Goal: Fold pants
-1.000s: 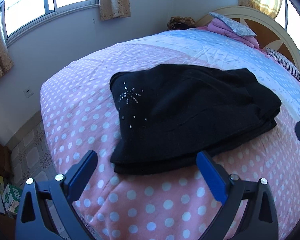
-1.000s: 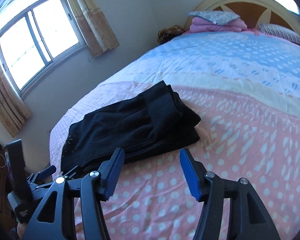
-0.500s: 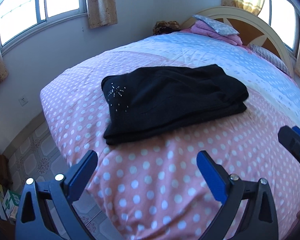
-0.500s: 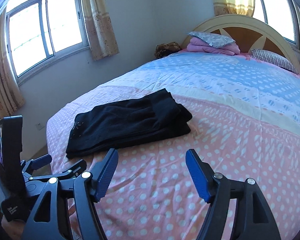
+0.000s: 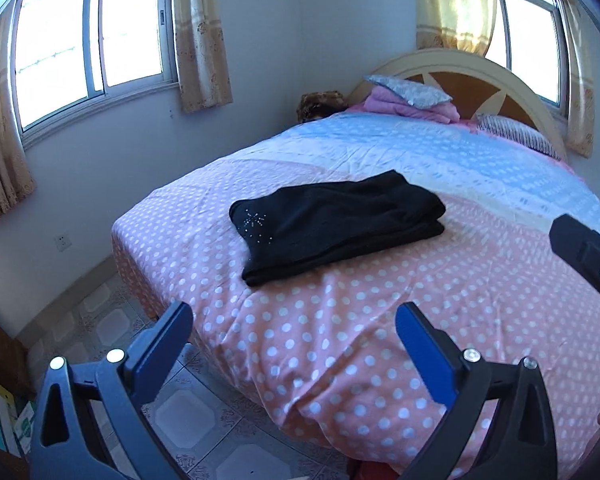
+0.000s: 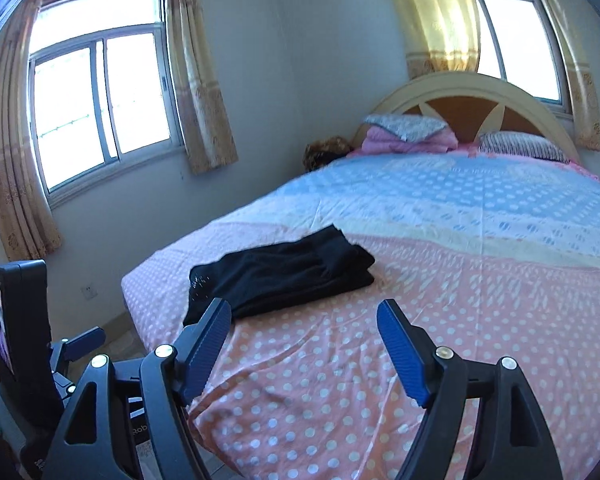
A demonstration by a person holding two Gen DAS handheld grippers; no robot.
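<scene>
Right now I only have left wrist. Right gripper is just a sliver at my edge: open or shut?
Observer: Right gripper is open. Its jaws have just been opening, with nothing between them.
Operator: Touching the pants?
Observer: No contact that I can see. Pants lie folded on the bed, beyond its fingertips.
Operator: Anything beside it?
Observer: A lit screen stands at that view's left edge.
</scene>
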